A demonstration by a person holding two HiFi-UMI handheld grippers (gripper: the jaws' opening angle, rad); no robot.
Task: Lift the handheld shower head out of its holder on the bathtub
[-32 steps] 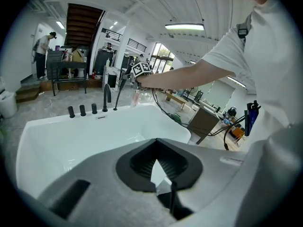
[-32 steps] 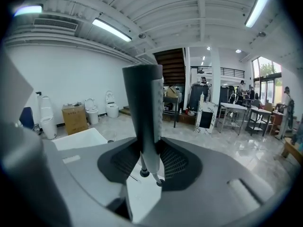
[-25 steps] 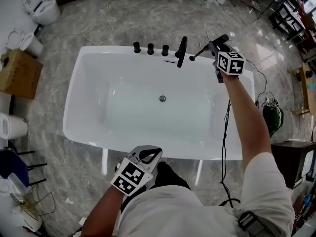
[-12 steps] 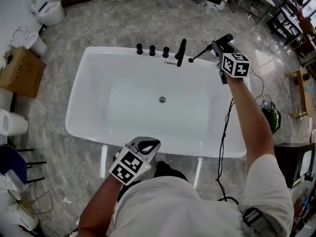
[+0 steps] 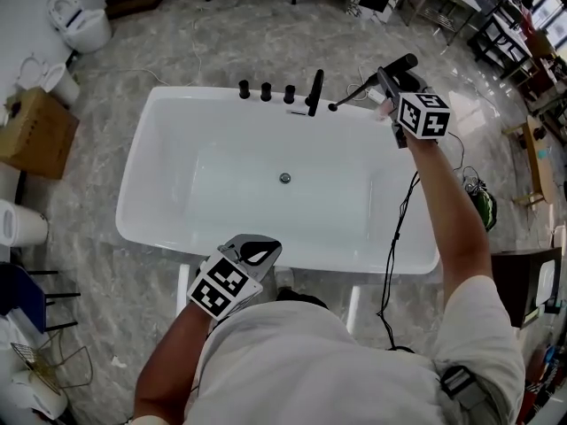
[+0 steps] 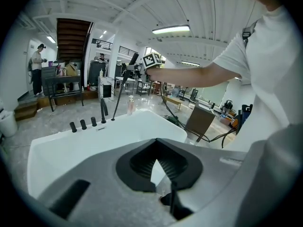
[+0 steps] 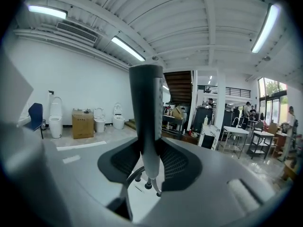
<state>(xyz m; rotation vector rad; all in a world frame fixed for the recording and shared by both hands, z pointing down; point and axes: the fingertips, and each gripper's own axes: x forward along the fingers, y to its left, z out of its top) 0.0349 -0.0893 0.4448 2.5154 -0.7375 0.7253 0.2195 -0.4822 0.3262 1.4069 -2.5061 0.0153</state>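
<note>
Shower head (image 7: 147,112) clamped in the right claw (image 5: 386,80), held above the bathtub's (image 5: 142,180) far right corner. Its hose (image 6: 118,98) runs down to the rim beside the spout (image 5: 313,93). Three knobs (image 5: 265,91) sit left of the spout. Left claw (image 5: 255,253) has its jaws together, empty, over the near rim. Cardboard box (image 5: 31,135) and toilet (image 5: 84,23) stand on the floor, well apart from the tub.

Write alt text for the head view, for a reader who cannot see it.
Seen from overhead, the right tongs grip a black handheld shower head above the far right corner of a white bathtub. The left tongs are shut and empty by the near rim. Black tap fittings line the far rim.
</note>
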